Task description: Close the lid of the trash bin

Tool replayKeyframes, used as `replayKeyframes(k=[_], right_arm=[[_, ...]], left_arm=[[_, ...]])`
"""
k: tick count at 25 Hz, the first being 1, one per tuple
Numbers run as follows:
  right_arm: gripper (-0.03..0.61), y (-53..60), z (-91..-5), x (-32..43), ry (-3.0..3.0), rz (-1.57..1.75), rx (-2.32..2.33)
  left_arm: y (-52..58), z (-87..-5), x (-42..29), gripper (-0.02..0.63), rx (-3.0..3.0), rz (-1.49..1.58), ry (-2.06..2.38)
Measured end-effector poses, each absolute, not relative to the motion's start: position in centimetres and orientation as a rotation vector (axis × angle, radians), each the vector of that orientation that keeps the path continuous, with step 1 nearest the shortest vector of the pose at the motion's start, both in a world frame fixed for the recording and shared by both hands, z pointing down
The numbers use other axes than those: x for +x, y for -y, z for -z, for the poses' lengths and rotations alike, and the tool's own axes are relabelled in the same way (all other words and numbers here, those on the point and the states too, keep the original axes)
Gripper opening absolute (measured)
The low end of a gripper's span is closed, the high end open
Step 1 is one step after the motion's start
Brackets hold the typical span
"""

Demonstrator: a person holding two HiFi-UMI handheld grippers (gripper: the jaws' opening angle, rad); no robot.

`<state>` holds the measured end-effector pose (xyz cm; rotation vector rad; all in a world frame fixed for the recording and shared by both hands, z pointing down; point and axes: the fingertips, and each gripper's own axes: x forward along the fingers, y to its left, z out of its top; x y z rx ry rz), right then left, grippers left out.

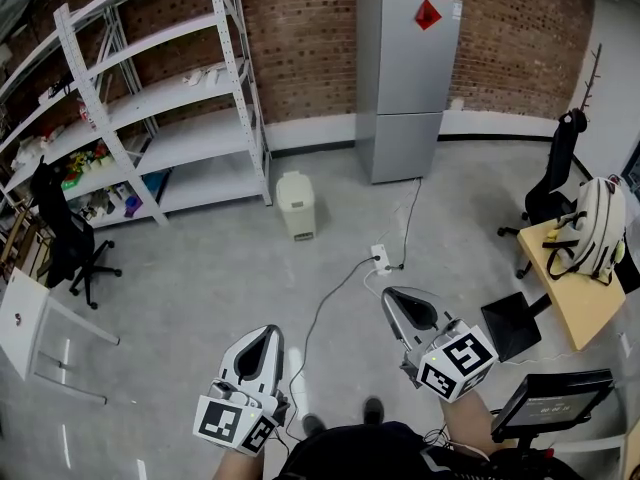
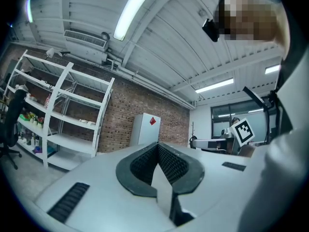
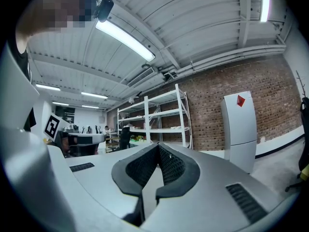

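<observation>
A small beige trash bin [image 1: 297,205] stands on the grey floor by the foot of the white shelving, far ahead of me; its lid looks down. My left gripper [image 1: 268,332] and right gripper [image 1: 391,295] are held low near my body, well short of the bin, both pointing forward. Each is shut with nothing between its jaws. The left gripper [image 2: 158,144] and the right gripper [image 3: 158,145] both aim up toward the brick wall in their own views, and the bin does not show there.
A grey fridge [image 1: 405,83] stands against the brick wall, white shelving [image 1: 150,98] to its left. A power strip with cables [image 1: 380,259] lies on the floor between me and the bin. Office chair [image 1: 70,238] at left; desk with backpack [image 1: 592,230] at right.
</observation>
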<state>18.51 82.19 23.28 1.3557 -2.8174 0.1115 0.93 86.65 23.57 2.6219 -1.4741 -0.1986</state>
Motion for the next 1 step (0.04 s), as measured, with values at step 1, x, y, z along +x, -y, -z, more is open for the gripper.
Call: replayKeyframes(k=[1], right_arm=[[0.006, -82.22, -23.34, 18.62, 2.819, -0.108, 1.355]], left_arm=[[-86.67, -23.62, 1.07, -0.002, 2.624, 0.199, 1.474]])
